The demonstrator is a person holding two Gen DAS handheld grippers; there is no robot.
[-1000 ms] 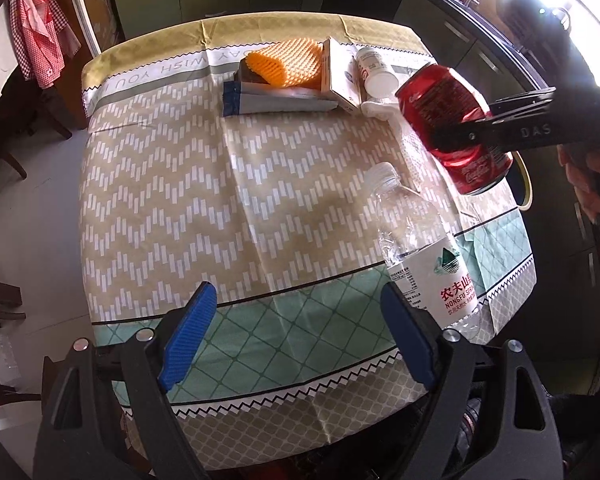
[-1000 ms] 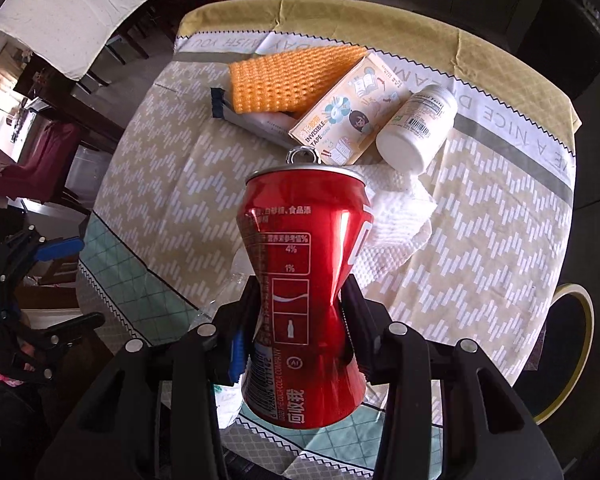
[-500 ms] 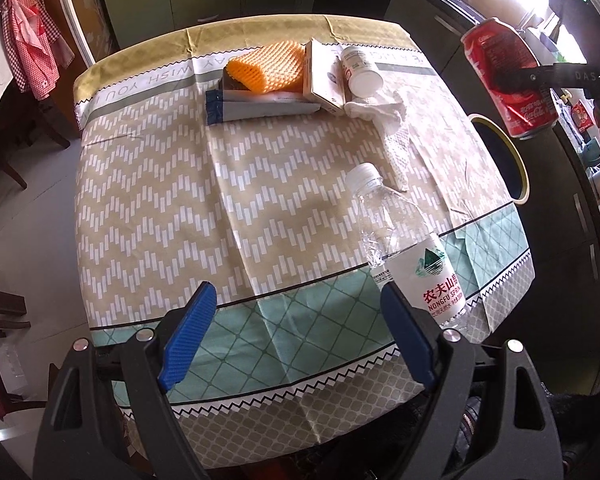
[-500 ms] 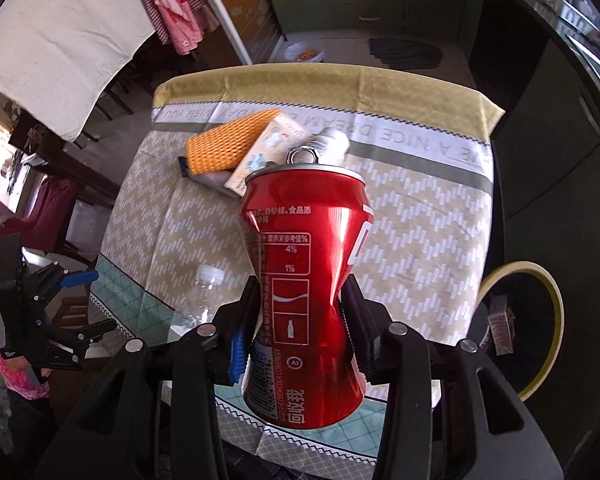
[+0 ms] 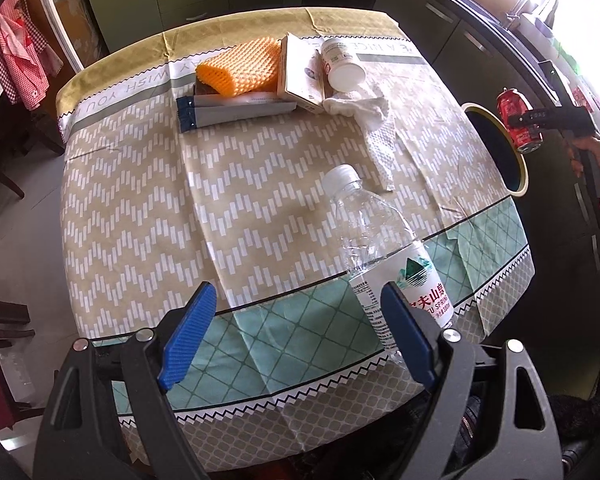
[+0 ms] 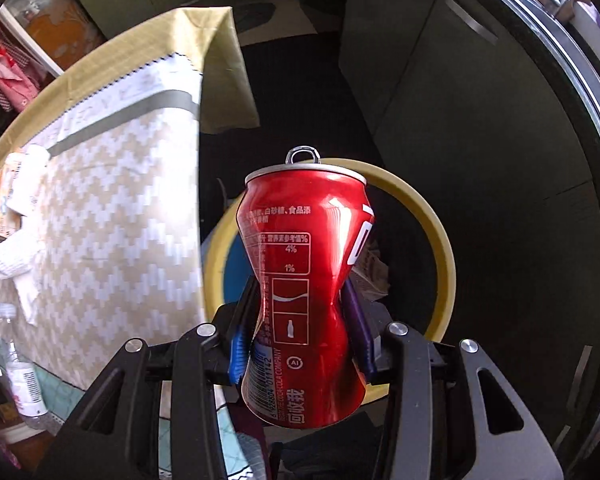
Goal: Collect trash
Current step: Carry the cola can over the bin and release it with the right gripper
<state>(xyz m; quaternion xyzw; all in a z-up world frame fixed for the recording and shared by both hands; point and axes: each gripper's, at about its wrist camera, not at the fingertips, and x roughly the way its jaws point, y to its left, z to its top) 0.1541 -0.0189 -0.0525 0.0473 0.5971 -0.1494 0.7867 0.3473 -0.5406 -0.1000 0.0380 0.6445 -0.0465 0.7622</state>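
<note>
My right gripper (image 6: pixel 300 316) is shut on a dented red cola can (image 6: pixel 306 288) and holds it above the yellow-rimmed trash bin (image 6: pixel 440 240) beside the table. The can (image 5: pixel 518 120) and the bin's rim (image 5: pixel 500 136) also show at the right of the left wrist view. My left gripper (image 5: pixel 296 336) is open and empty over the table's near edge. An empty clear plastic bottle (image 5: pixel 380 248) lies just ahead of its right finger. A crumpled white tissue (image 5: pixel 370 120) lies further back.
At the far end of the table lie an orange foam net (image 5: pixel 240 68), a white box (image 5: pixel 300 72), a white pill bottle (image 5: pixel 342 66) and a grey-blue packet (image 5: pixel 236 112). Dark cabinets (image 6: pixel 460 100) stand behind the bin. Chairs stand left of the table.
My right gripper has carried the can off the table to the right and now holds it over the bin. The left gripper has stayed open near the table's front edge.
</note>
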